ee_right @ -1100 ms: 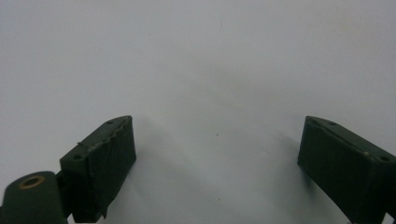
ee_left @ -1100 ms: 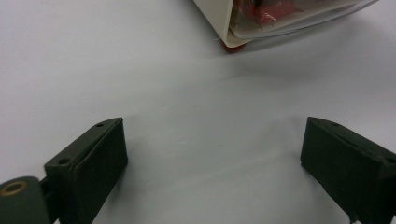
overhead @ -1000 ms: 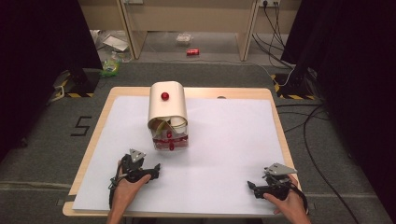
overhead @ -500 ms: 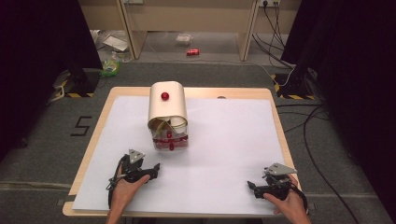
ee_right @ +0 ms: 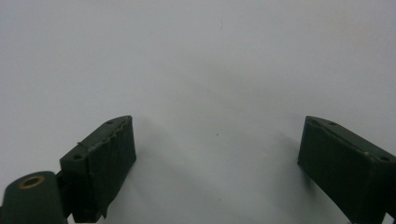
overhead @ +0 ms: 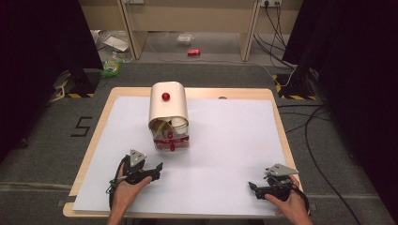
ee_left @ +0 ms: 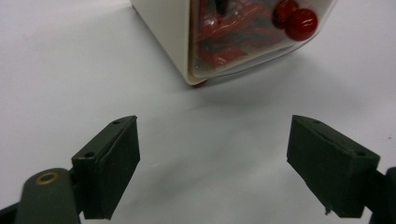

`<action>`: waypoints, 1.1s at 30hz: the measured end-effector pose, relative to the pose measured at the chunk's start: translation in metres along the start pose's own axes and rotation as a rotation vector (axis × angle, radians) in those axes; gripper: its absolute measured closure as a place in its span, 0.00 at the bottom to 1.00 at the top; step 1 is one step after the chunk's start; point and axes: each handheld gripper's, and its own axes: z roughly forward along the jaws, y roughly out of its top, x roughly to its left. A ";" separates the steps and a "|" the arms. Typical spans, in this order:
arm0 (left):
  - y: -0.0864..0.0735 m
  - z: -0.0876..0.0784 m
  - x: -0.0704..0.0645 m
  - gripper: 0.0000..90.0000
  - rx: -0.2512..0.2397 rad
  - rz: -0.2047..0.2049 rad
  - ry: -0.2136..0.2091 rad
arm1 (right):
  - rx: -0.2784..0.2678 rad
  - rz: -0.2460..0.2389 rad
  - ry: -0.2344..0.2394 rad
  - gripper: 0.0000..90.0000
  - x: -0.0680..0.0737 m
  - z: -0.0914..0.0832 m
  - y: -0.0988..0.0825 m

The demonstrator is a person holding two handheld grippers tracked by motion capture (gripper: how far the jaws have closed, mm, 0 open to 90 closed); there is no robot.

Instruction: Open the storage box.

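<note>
Nothing has moved: both tools, left (overhead: 151,172) and right (overhead: 261,186), rest wide open, cream box (overhead: 168,112) untouched

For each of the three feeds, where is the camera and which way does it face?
High view: above the person's side, looking forward and down on the table; both hands, left gripper and right gripper show.
Left gripper view: rides the left gripper, looking along its open jaws at the cream box.
Right gripper view: rides the right gripper, facing the white sheet.
Shared: high and left views both show the box's red knobs.
</note>
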 end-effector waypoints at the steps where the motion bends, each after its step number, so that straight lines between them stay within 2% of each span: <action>1: 0.001 -0.001 -0.002 0.19 -0.006 0.006 -0.008 | 0.000 0.000 0.000 0.13 0.000 0.000 0.000; 10: 0.005 -0.006 -0.009 0.20 -0.040 0.018 -0.045 | 0.000 -0.001 0.000 0.13 0.000 0.000 0.000; 11: 0.007 -0.008 -0.014 0.21 -0.051 0.033 -0.054 | 0.000 -0.001 0.000 0.13 0.000 0.000 0.000; 18: 0.014 -0.013 -0.025 0.24 -0.099 0.065 -0.085 | 0.000 -0.002 0.001 0.13 0.000 0.000 0.000; 33: 0.029 -0.012 -0.041 0.28 -0.126 0.134 -0.114 | 0.001 -0.002 0.001 0.13 -0.001 0.000 0.000</action>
